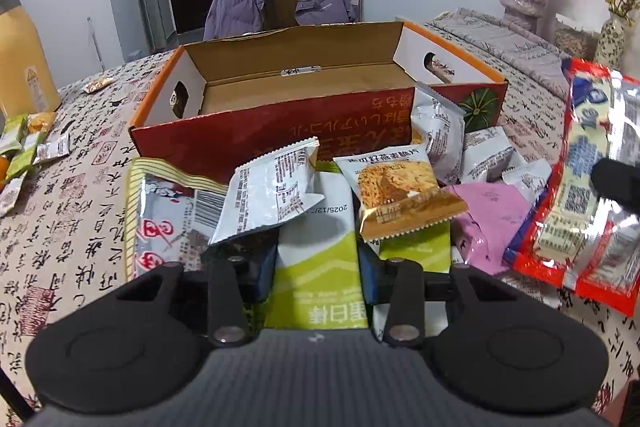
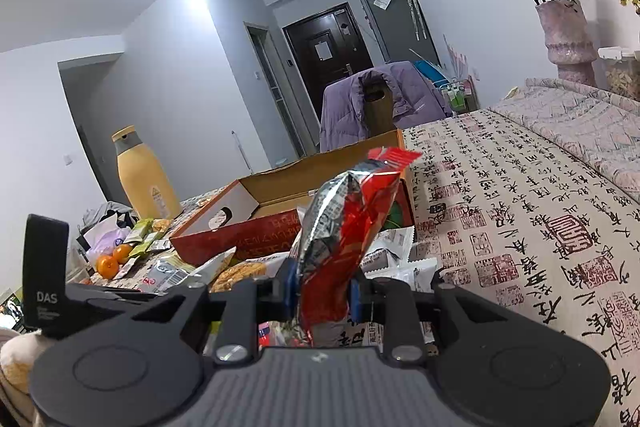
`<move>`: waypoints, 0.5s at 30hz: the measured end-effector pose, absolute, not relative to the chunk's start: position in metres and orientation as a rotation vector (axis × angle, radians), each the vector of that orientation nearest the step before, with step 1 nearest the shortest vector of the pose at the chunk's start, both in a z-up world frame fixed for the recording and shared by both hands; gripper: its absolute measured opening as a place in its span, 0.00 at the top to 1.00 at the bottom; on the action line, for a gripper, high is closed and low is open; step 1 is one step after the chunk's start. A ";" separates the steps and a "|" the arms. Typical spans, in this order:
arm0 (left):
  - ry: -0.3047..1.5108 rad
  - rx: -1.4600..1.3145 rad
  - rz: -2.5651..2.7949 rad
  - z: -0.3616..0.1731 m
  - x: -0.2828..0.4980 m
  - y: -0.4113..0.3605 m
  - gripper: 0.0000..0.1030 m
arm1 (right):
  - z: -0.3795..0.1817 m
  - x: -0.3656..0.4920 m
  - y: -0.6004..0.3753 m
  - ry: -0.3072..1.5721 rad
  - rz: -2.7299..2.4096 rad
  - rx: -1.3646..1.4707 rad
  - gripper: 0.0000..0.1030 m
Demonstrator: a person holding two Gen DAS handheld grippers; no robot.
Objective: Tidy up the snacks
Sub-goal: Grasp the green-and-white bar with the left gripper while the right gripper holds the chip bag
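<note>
A: What do we see at the left gripper (image 1: 320,267)?

B: We see its jaws clamped on a green-and-white packet (image 1: 320,267), which lies flat on the heap of snacks just in front of the open cardboard box (image 1: 280,139). On that packet rest a silver sachet (image 1: 276,183) and a gold-edged biscuit pack (image 1: 400,195). A pink wrapper (image 1: 488,223) lies to their right.

A: And the right gripper (image 2: 322,297)?

B: We see its jaws closed tight on a red-and-silver bag (image 2: 344,227), which stands upright between them, its top leaning toward the box (image 2: 248,227). In the left wrist view the same bag (image 1: 580,187) appears at the right edge, raised above the tabletop (image 1: 60,227).

A: Where does the box stand?

B: We find it on the tabletop (image 2: 520,227), lid flaps up, its visible inside bare. More small packs (image 1: 24,151) lie to its left, near a yellow bottle (image 2: 144,179) and two oranges (image 2: 114,261).

A: What lies behind?

B: A chair with a purple jacket (image 1: 248,3) over it, and a vase of dried roses (image 2: 566,39).
</note>
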State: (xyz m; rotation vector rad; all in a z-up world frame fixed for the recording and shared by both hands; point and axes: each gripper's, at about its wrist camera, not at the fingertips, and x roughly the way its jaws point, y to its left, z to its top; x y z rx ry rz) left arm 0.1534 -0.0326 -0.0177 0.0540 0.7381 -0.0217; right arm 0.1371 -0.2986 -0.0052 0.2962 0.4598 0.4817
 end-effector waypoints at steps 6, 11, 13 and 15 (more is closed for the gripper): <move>0.705 0.013 -0.028 -0.017 0.144 -0.029 0.62 | -0.008 0.137 -0.299 0.463 0.478 0.309 0.76; 0.653 -0.005 -0.039 -0.007 0.126 -0.026 0.62 | -0.005 0.134 -0.298 0.456 0.477 0.306 0.76; 0.630 -0.007 -0.042 -0.003 0.120 -0.026 0.62 | -0.005 0.133 -0.298 0.455 0.476 0.304 0.76; 0.616 -0.012 -0.050 0.000 0.115 -0.025 0.62 | -0.004 0.132 -0.297 0.454 0.476 0.302 0.76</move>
